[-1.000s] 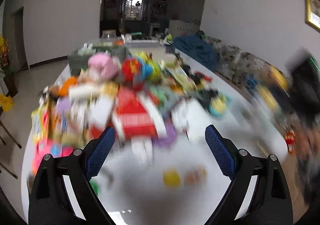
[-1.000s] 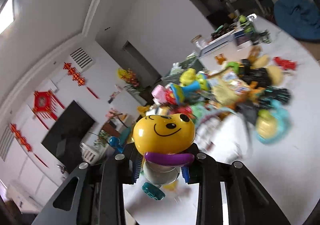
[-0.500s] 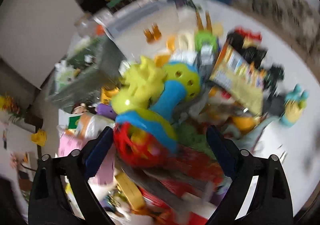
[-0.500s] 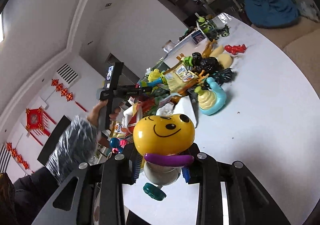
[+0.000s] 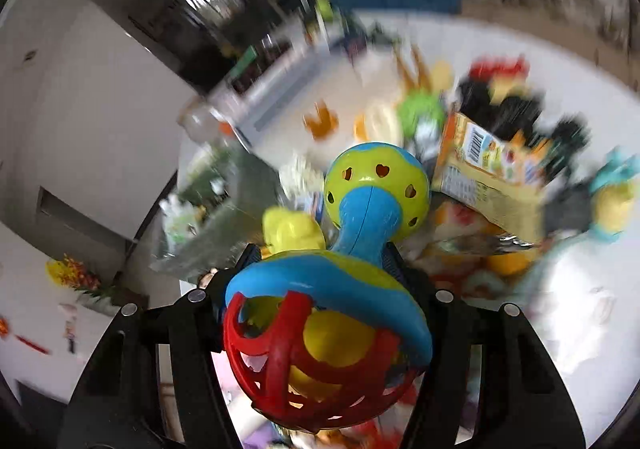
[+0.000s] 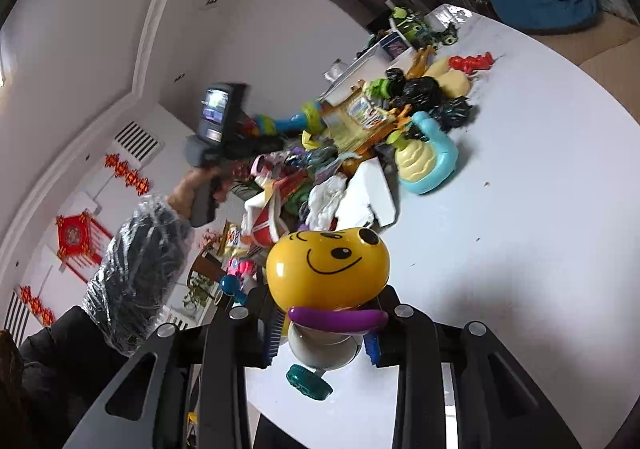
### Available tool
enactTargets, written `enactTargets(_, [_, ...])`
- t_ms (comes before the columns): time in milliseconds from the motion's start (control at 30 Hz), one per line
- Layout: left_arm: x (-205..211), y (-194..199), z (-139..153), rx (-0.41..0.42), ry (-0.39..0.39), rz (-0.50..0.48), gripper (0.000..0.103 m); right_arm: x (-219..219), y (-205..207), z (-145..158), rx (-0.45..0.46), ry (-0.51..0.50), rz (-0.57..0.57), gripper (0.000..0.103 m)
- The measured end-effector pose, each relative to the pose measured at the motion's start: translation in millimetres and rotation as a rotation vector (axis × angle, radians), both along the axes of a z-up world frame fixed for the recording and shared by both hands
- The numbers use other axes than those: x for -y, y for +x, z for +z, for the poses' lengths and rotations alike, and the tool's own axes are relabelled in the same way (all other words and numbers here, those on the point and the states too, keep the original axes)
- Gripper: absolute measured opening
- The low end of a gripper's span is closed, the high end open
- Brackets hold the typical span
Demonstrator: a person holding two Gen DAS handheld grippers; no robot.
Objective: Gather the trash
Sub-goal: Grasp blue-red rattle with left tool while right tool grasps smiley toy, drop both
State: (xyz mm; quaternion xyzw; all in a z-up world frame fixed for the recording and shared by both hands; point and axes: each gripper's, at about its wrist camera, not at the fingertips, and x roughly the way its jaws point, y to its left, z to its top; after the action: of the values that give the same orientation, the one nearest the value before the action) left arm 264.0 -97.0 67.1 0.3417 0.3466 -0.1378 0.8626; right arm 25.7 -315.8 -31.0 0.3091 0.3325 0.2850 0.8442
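Pinching rattle [image 5: 340,281], left gripper [image 5: 320,261]; right gripper [image 6: 324,333] clamps smiley toy [image 6: 328,273]; bare table [image 6: 520,229] rightward

rattle toy [image 5: 352,249] gripped, smiley toy [image 6: 328,269] gripped

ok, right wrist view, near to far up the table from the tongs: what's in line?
Right tongs shut on the yellow smiley toy → white box → teal snail toy → black spiky toy → red figure.
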Motion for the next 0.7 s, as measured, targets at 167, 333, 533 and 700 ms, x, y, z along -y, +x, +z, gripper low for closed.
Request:
enactTargets(167, [-33.5, -90.9, 57.1, 0.119, -0.208, -0.025, 0.06, -15.6, -10.2, 13.5, 0.041, -0.019, 0.012, 0.032])
enactTargets(333, [-58.2, -193.3, 70.7, 0.183, -0.328, -0.033, 0.061, -33.7, -39.7, 36.5, 0.089, -0.057, 0.042, 0.032])
enactTargets(533, [-99.7, -328.2, 21.0, 0.153, -0.398, 0.0, 0.061, -54.1, -91.0, 46.9, 0.077, -0.142, 0.123, 0.032])
enactTargets(700, [-125.0, -406.6, -39.9, 0.046, -0.424, 0.048, 0.061, -86.1, -133.8, 23.2, 0.009, -0.251, 0.242, 0.032])
